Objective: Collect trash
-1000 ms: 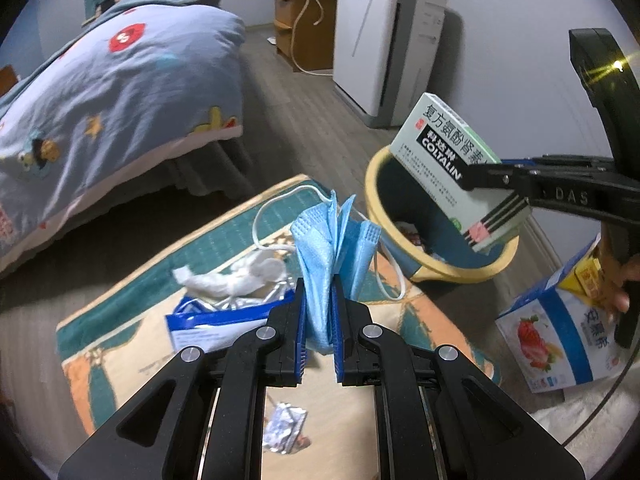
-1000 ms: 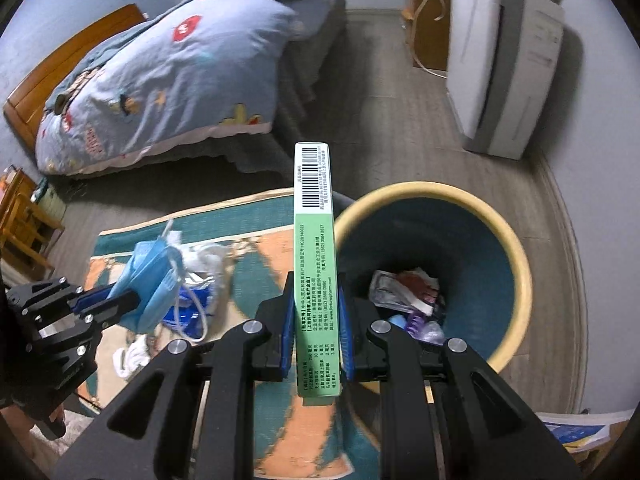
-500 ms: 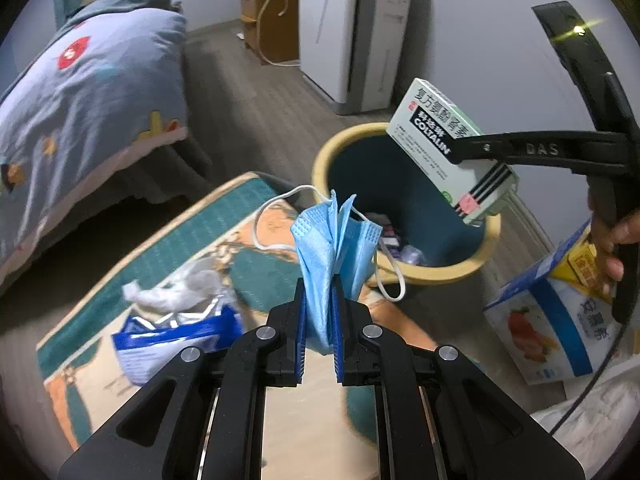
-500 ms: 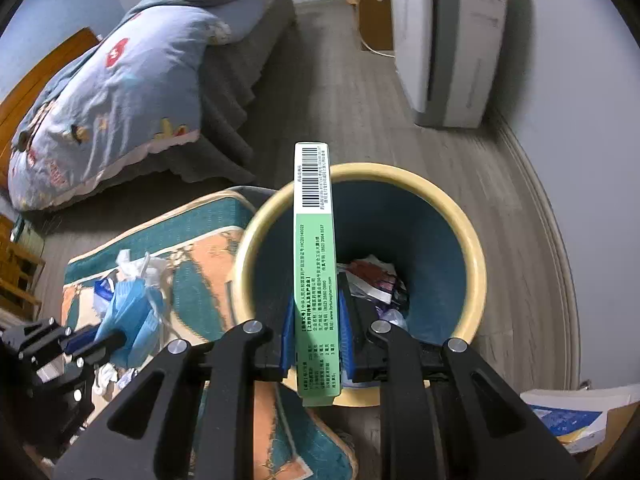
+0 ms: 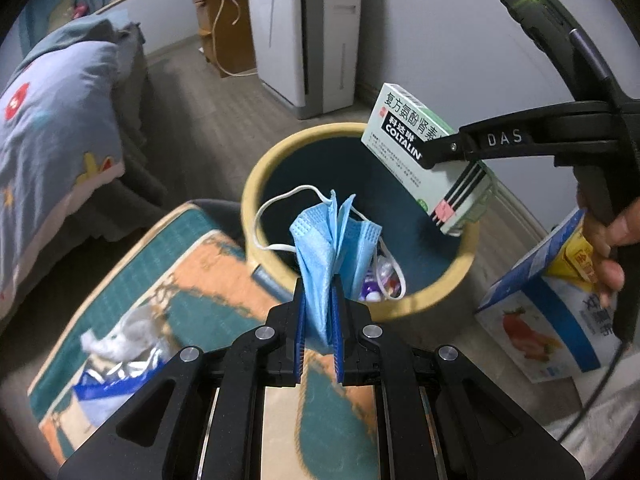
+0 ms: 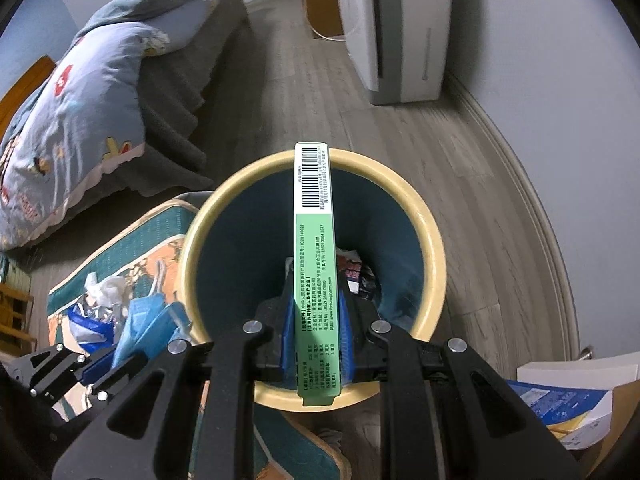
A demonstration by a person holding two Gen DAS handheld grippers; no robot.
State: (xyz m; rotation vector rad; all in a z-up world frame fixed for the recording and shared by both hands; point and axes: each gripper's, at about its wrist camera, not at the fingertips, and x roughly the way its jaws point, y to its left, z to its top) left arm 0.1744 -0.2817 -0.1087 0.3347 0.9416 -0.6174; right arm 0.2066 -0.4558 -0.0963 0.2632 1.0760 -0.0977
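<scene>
My left gripper (image 5: 318, 292) is shut on a crumpled blue face mask (image 5: 332, 240), which hangs over the near rim of the round bin (image 5: 256, 184). The bin has a yellow rim and a dark teal inside with some trash at the bottom. My right gripper (image 6: 314, 300) is shut on a green and white medicine box (image 6: 314, 240), held edge-up right over the bin's (image 6: 434, 248) mouth. In the left wrist view the box (image 5: 416, 152) sits in the right gripper (image 5: 444, 148) above the bin's far side. In the right wrist view the mask (image 6: 140, 328) shows at lower left.
More trash lies on the teal and orange mat (image 5: 192, 276): a crumpled tissue (image 5: 116, 340) and a blue and silver wrapper (image 5: 100, 388). A fruit-printed carton (image 5: 548, 312) stands right of the bin. A bed (image 6: 80, 100) is at left, a white appliance (image 6: 396, 28) by the wall.
Both grippers have moved toward the bin and sunk a little. The box now hangs over the bin's mouth and the mask reaches its near rim. Both grips are unchanged.
</scene>
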